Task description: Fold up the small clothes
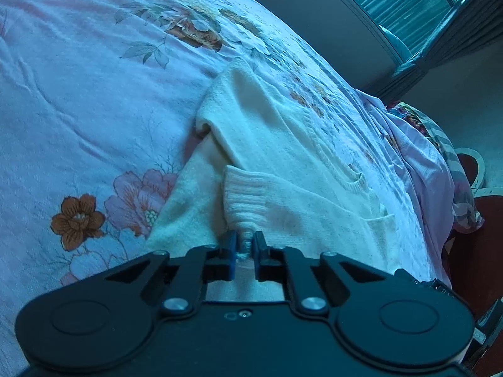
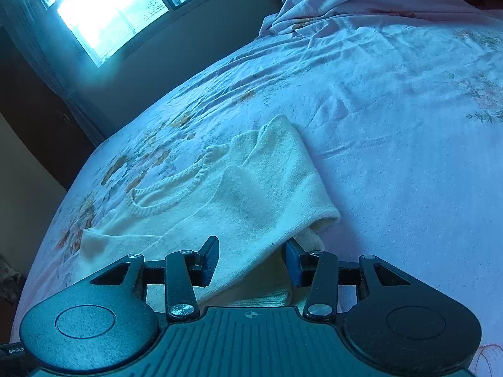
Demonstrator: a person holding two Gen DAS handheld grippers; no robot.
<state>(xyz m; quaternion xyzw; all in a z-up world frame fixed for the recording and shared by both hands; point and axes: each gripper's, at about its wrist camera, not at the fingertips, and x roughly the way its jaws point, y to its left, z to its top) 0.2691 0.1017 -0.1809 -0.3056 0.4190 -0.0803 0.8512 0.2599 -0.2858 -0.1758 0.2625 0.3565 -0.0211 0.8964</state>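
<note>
Pinching the ribbed cuff (image 1: pixel 243 194) of a cream knitted sweater (image 1: pixel 283 144), the left gripper (image 1: pixel 245 248) has its blue-padded fingers drawn together on a small tuck of the knit, so the sleeve looks to be the part in hand. The sweater lies on a pale pink bedsheet printed with orange and pink flowers (image 1: pixel 78 94), its round ribbed neckline (image 2: pixel 163 194) facing up and one side already lying doubled over the body, which suggests the fold is partway through, with a sleeve being laid across the chest. In the right wrist view the right gripper (image 2: pixel 251 260) has its fingers spread well apart, straddling the lower edge of the sweater, with cloth lying between the pads; whether either pad touches the knit I cannot tell. As a judgement, the next move calls for carrying the cuff across the body and setting it down flat without dragging the layers beneath, while the right side either closes on the hem or steadies it. Soft knit will sag and bunch, so the lift should be low and even. A bright window (image 2: pixel 103 9) stands beyond the bed. For writing, only a fragment reading "GenRob" (image 2: pixel 15 351) shows at the lower left edge of the right wrist view; nothing legible appears on the sweater.
</note>
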